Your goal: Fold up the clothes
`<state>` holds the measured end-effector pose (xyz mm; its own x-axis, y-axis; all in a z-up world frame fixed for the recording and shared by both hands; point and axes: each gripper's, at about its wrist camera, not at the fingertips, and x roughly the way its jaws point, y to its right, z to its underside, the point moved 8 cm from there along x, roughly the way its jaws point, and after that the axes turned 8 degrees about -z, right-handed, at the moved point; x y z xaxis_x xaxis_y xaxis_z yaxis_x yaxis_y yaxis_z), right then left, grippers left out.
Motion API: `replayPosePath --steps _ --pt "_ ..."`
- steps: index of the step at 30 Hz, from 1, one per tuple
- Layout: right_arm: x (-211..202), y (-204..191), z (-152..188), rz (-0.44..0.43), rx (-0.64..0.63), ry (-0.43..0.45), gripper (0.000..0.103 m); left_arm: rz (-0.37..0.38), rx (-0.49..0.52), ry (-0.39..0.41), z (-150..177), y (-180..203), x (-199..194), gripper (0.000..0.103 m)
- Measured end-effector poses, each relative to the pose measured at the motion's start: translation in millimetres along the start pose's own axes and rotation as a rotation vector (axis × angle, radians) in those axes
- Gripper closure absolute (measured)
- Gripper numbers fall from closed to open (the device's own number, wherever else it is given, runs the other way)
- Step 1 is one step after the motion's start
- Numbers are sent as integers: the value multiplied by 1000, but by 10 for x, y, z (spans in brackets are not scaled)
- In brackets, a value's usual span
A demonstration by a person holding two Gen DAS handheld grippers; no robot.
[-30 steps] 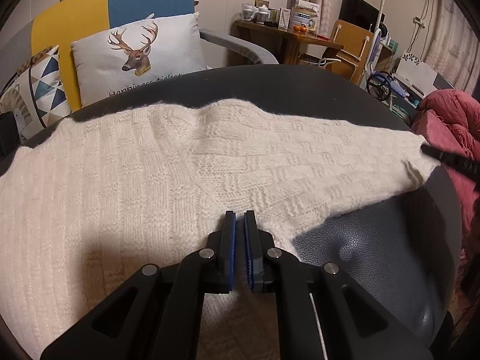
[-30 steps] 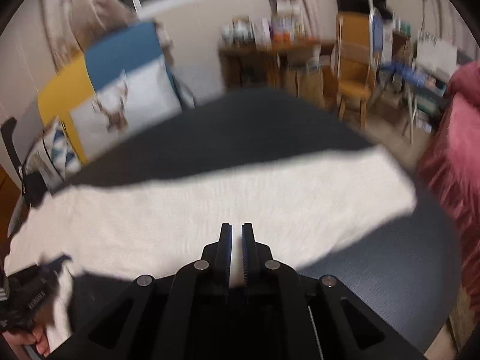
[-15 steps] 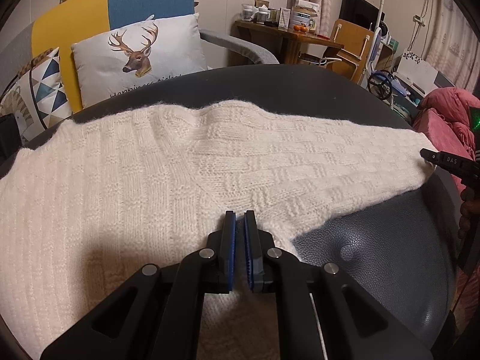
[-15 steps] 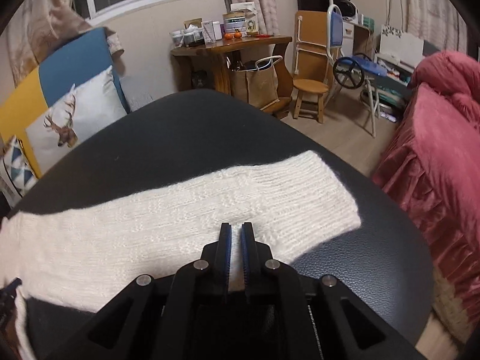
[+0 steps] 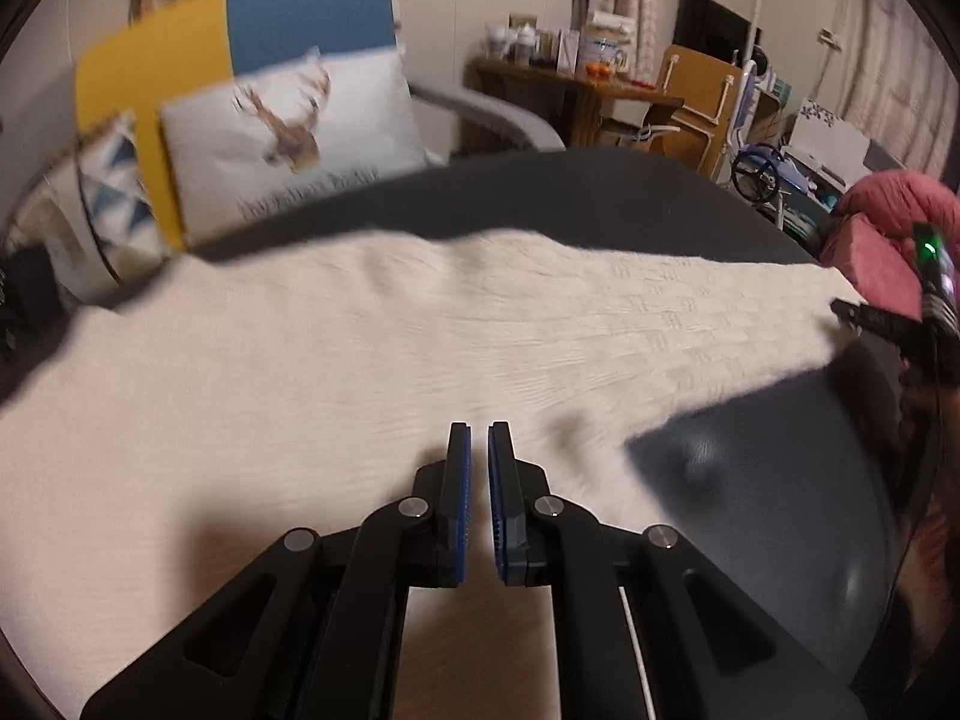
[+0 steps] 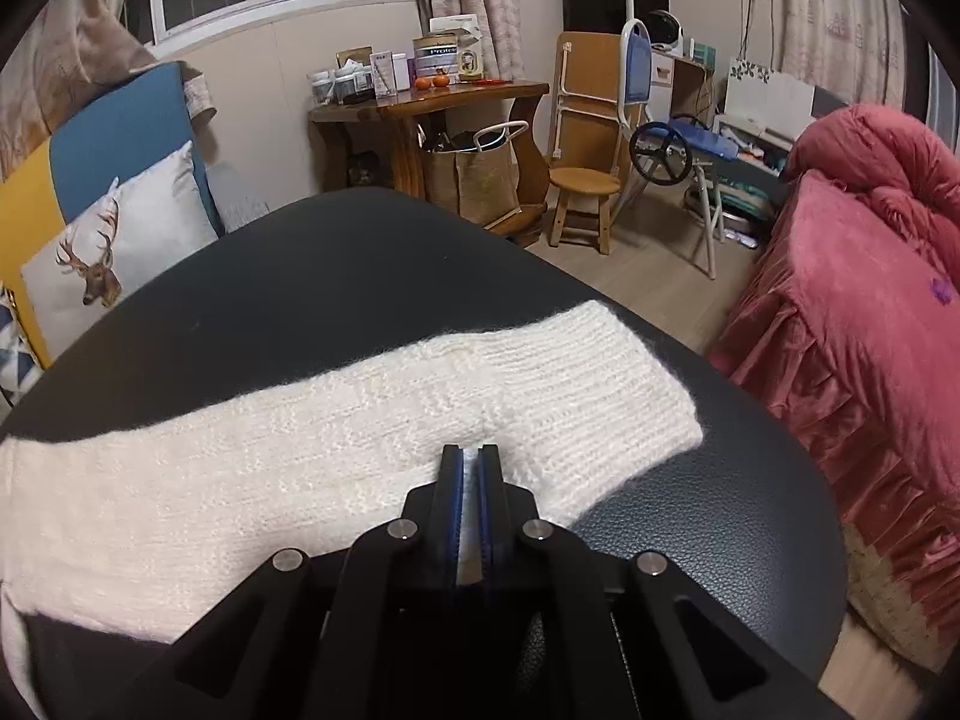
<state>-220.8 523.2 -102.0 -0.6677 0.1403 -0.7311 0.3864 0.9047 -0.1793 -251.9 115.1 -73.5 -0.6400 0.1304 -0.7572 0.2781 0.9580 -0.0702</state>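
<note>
A cream knit sweater (image 5: 420, 330) lies spread across the dark round table (image 5: 750, 480). My left gripper (image 5: 478, 426) hovers over the sweater's near edge, shut, with only a thin slit between the blue pads and nothing seen pinched there. The sweater's sleeve (image 6: 360, 414) stretches across the table in the right wrist view. My right gripper (image 6: 471, 450) is shut on the sleeve's near edge close to the ribbed cuff, with white knit showing between the pads. The right gripper (image 5: 843, 311) also shows at the far right of the left wrist view, at the cuff end.
A blue and yellow sofa with a deer pillow (image 5: 288, 138) stands behind the table. A bed with a red cover (image 6: 852, 276) is close on the right. A wooden desk (image 6: 432, 102), a stool (image 6: 585, 180) and folding chairs stand further back.
My right gripper swung right along the sleeve, came down near the cuff and pinched the knit. The left gripper lifted and shifted a little, blurring its view; its jaws stayed shut.
</note>
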Motion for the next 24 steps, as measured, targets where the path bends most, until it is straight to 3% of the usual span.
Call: replayPosePath --steps 4,9,14,17,19,22,24 --pt "6 -5 -12 4 -6 1 100 -44 -54 0 260 -480 -461 97" --pt "26 -65 -50 31 -66 -40 99 -163 -239 -28 930 -1234 -950 97" --pt "-405 -432 -49 -25 -38 4 98 -264 -335 -1 1505 -1811 -1319 97" --pt "-779 -1070 154 -203 -45 16 96 -278 -379 8 1725 -2041 -1409 97" --pt "-1057 -1718 465 -387 -115 -16 93 -267 -425 7 1837 -2181 -1440 97" --pt "-1427 -2822 1270 -705 -287 -178 92 -190 -537 9 1960 -2413 -1529 97" --pt "-1626 -3364 1828 -828 -423 -261 92 -174 -552 23 1922 -2575 -1603 96"
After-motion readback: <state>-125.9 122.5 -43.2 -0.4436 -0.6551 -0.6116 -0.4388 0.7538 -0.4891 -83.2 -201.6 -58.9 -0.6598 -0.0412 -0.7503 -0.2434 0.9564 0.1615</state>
